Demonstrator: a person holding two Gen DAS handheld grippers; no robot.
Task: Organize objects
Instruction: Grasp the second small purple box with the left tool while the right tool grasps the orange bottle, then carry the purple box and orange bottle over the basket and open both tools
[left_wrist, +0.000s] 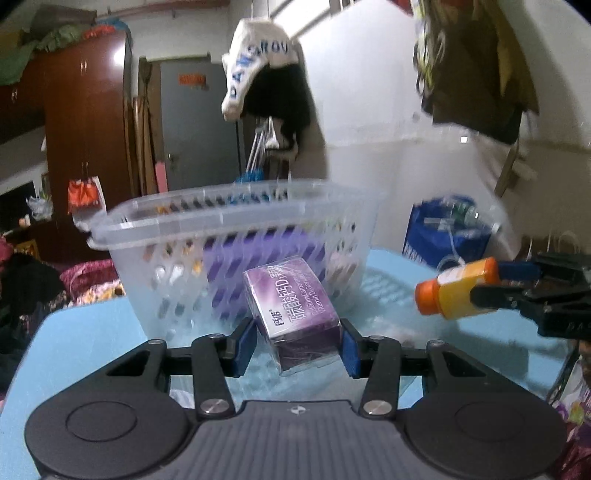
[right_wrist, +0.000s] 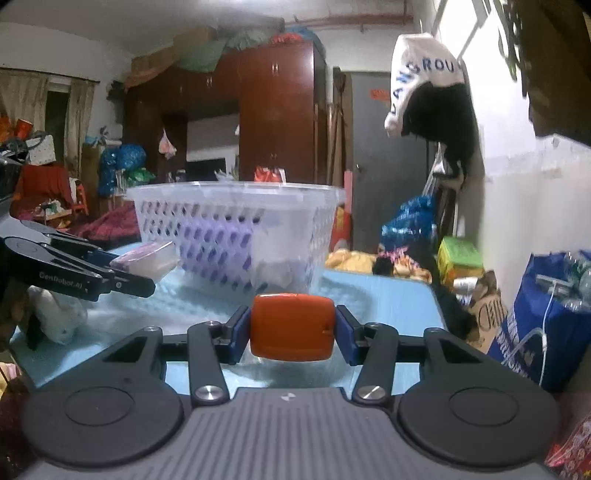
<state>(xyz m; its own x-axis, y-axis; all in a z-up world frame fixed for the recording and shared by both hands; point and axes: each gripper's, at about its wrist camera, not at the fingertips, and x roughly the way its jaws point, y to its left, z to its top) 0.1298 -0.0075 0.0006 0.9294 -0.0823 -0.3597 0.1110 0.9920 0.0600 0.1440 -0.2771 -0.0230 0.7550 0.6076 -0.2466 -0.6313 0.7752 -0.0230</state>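
Sitting between hand-held gripper (left_wrist: 299, 341) pads — purple box (left_wrist: 295, 314)

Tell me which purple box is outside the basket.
The small purple box clamped in the left gripper, wrapped in clear film. The other, larger purple box sits inside the clear basket.

I count two grippers: my left gripper (left_wrist: 299, 341) and my right gripper (right_wrist: 291, 334). Each grips one item: one purple box (left_wrist: 295, 314) in the left, and one yellow bottle (left_wrist: 458, 291) with an orange cap in the right. One clear slotted basket (left_wrist: 236, 236) stands on the one blue table (left_wrist: 92, 332). Inside the basket I make out one purple pack (left_wrist: 258, 254); anything else in there is too blurred to count. Right of the basket sits one blue bag (left_wrist: 443, 236).
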